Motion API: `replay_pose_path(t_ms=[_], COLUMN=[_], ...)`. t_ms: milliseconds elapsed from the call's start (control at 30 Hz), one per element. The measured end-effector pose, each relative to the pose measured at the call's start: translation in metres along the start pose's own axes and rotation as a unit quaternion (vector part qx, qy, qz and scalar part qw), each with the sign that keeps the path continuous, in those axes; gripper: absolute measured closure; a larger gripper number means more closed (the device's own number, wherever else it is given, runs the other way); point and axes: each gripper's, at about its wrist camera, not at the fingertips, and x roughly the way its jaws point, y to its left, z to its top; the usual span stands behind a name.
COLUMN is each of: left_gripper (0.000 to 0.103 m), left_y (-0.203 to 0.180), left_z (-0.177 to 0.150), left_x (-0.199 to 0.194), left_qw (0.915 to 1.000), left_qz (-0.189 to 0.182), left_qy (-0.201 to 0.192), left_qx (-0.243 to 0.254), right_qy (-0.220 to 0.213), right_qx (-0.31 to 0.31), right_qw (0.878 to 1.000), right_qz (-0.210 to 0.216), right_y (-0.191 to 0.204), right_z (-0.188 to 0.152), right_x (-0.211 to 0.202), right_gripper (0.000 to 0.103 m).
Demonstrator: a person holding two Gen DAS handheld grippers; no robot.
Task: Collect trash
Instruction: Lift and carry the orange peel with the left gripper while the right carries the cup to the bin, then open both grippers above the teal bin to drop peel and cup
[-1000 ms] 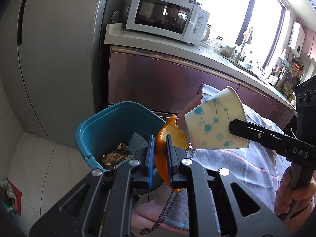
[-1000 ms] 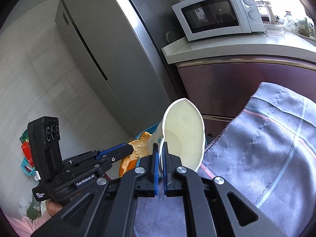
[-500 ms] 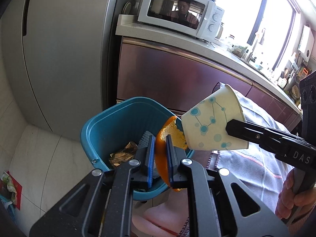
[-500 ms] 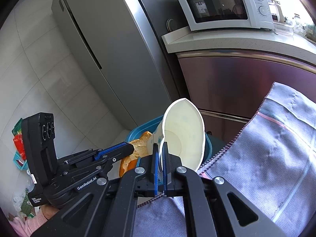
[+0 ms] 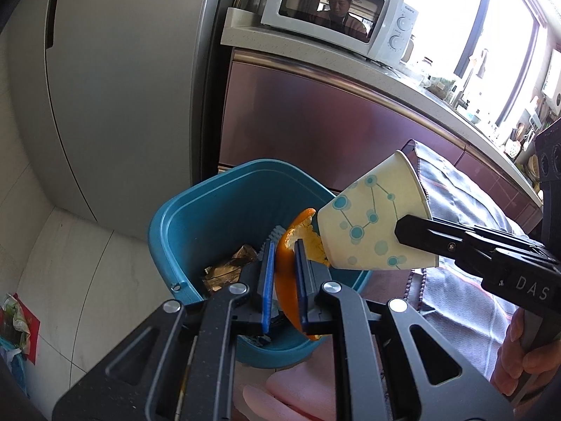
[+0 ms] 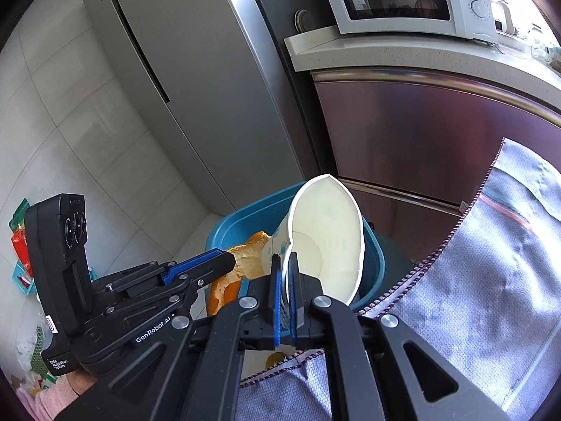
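Observation:
My left gripper [image 5: 283, 245] is shut on a piece of orange peel [image 5: 284, 273] and holds it over the open teal trash bin [image 5: 196, 207]. My right gripper [image 6: 284, 263] is shut on the rim of a white paper cup with blue dots [image 6: 326, 238], tilted on its side above the bin's right edge [image 6: 371, 245]. The cup [image 5: 375, 224] touches or nearly touches the peel [image 6: 242, 259] in both views. The bin holds crumpled wrappers [image 5: 224, 266].
A steel fridge [image 5: 122, 70] stands behind the bin. A counter with a microwave [image 5: 340, 14] runs to the right over maroon cabinets [image 5: 315, 119]. A grey cloth-covered table edge [image 6: 491, 263] lies at right. Litter [image 6: 21, 238] sits on the floor at left.
Both grippers have moved forward and down towards the bin with the peel and cup still held. The bin now looks larger and lies directly under them.

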Motion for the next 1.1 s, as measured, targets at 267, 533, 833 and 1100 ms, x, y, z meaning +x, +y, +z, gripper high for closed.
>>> replay_pose_path(t_ms=[267, 533, 833, 1100], left_gripper=[0.091, 0.091, 0.09, 0.089], left_y=[0.003, 0.003, 0.004, 0.002], left_z=[-0.005, -0.009, -0.012, -0.012], left_x=[0.012, 0.027, 0.042, 0.049], left_qw=[0.9999, 0.9997, 0.9994, 0.9993], left_qz=[0.006, 0.014, 0.018, 0.019], left_qy=[0.009, 0.018, 0.027, 0.03], left_qx=[-0.005, -0.009, -0.012, -0.012], right_qy=[0.014, 0.032, 0.046, 0.049], right_qx=[0.005, 0.009, 0.013, 0.014], right_qw=[1.0, 0.999, 0.999, 0.999], right_qz=[-0.004, -0.007, -0.011, -0.013], right_y=[-0.001, -0.003, -0.004, -0.002], right_z=[0.0, 0.004, 0.004, 0.003], right_x=[0.011, 0.029, 0.044, 0.048], right_gripper=[0.1, 0.1, 0.099, 0.097])
